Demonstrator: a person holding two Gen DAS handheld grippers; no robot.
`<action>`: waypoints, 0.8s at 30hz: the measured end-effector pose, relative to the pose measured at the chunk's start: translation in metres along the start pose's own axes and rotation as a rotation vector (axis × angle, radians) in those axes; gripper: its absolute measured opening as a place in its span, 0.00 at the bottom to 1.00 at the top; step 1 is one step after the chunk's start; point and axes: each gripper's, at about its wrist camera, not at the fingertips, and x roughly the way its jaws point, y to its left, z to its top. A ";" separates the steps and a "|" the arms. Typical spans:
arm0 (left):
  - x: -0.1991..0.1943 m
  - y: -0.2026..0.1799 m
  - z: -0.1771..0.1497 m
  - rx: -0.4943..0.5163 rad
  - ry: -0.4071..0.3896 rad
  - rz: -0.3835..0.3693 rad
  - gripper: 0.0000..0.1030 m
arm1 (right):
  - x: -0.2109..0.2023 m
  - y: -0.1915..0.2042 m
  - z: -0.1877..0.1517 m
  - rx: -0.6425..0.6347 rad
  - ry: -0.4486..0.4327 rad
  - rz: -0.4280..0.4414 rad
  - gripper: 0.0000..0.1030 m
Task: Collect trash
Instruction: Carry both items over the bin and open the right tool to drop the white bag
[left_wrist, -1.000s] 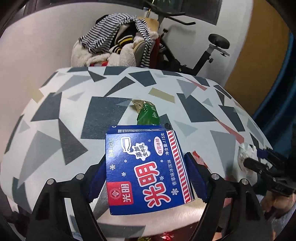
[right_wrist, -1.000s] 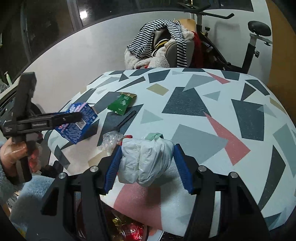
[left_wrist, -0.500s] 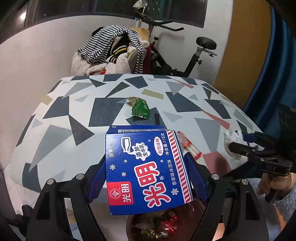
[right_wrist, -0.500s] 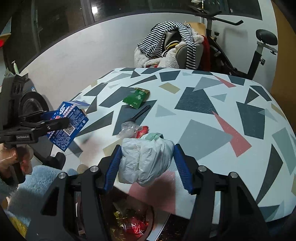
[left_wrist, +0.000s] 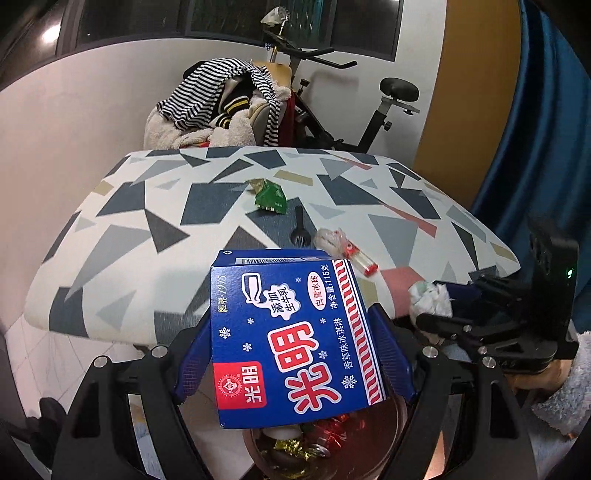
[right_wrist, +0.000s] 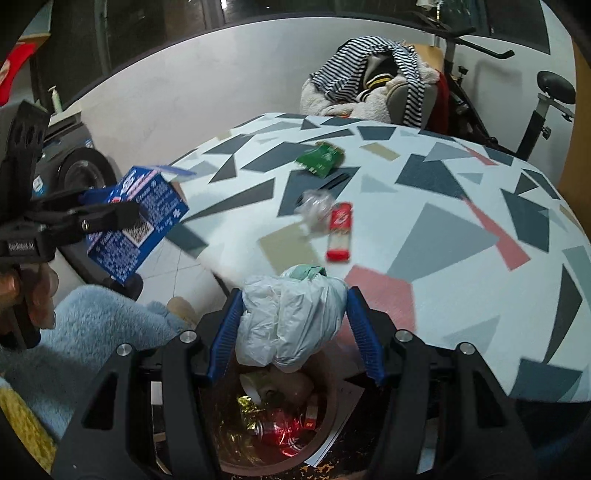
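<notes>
Patterned tabletop (right_wrist: 461, 206) still carries a green wrapper (right_wrist: 320, 158), a black fork (left_wrist: 298, 229), crumpled clear plastic (right_wrist: 314, 206) and a red-capped tube (right_wrist: 340, 232), so by my reading collection is partway, with the bin (right_wrist: 325, 439) below already holding wrappers. Left gripper (left_wrist: 291, 354) is clamped on the blue carton (left_wrist: 291, 339) above the bin, printed 光明 and 净含量:115克, while right gripper (right_wrist: 291, 332) pinches a white plastic wad (right_wrist: 291, 321) over it.

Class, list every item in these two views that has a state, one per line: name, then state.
left tongs: shut on the blue carton
blue carton: held above the bin
right tongs: shut on the white plastic bag
white plastic bag: crumpled, held above the bin
bin: open, holding trash
green wrapper: lying on the table
red packet: lying flat on the table
</notes>
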 end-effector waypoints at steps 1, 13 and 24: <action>-0.001 0.000 -0.004 0.000 0.000 0.000 0.75 | 0.002 0.002 -0.004 0.001 0.007 0.004 0.57; -0.002 0.013 -0.042 -0.058 -0.002 0.032 0.75 | 0.041 0.017 -0.049 0.057 0.083 -0.010 0.57; 0.009 0.022 -0.061 -0.098 0.019 0.048 0.76 | 0.085 0.030 -0.061 -0.014 0.205 0.000 0.57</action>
